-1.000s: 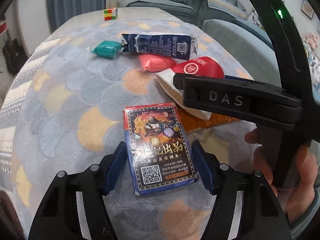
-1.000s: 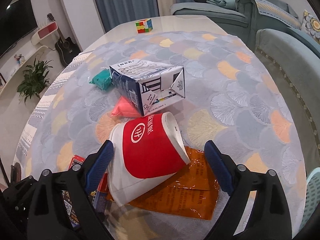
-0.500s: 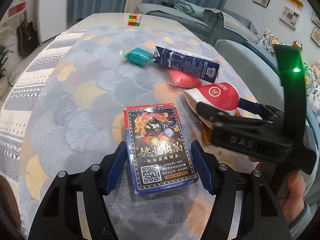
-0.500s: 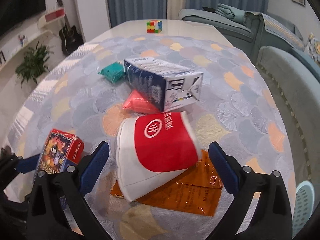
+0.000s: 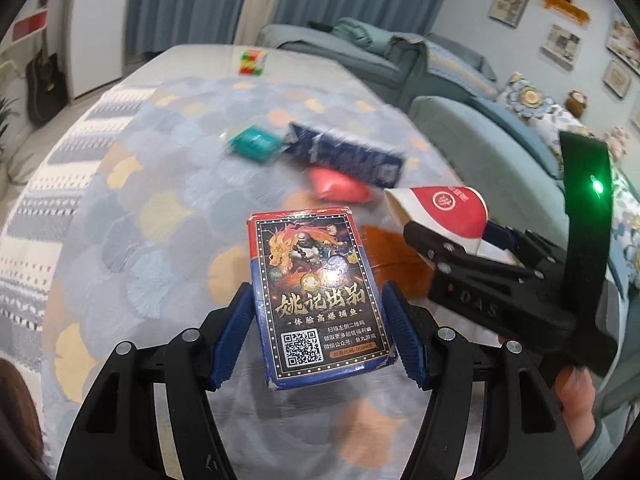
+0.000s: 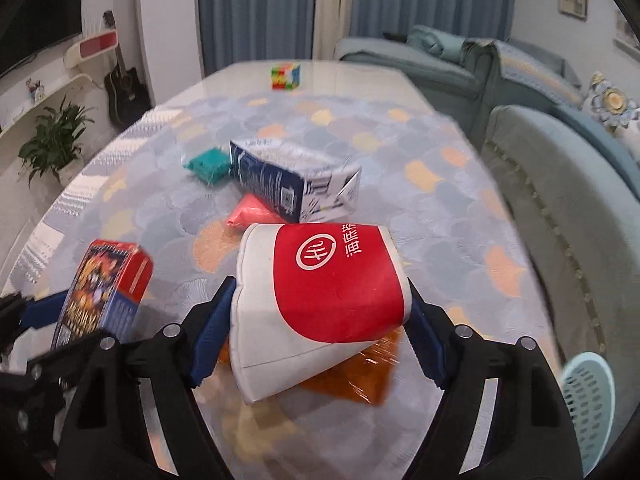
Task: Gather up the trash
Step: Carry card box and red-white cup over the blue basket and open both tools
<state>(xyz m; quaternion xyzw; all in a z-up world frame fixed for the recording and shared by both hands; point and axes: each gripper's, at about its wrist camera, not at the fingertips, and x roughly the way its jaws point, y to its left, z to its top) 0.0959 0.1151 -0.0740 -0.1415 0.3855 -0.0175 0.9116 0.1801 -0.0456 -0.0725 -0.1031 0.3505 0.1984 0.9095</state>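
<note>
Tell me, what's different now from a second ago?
Both grippers closed and lifted: the left gripper raised the card box, the right gripper raised the paper cup. The milk carton, teal packet, pink packet and orange wrapper stayed put.

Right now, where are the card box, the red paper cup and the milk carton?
card box (image 5: 316,292), left wrist view, printed front face.
red paper cup (image 6: 336,280), right wrist view, red side.
milk carton (image 6: 280,188), right wrist view, dark blue side.

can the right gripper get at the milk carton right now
Probably not as things stand. The right gripper is shut on the paper cup, so its jaws are full. The milk carton lies on the table just ahead with nothing between; it would need to drop the cup first.
</note>
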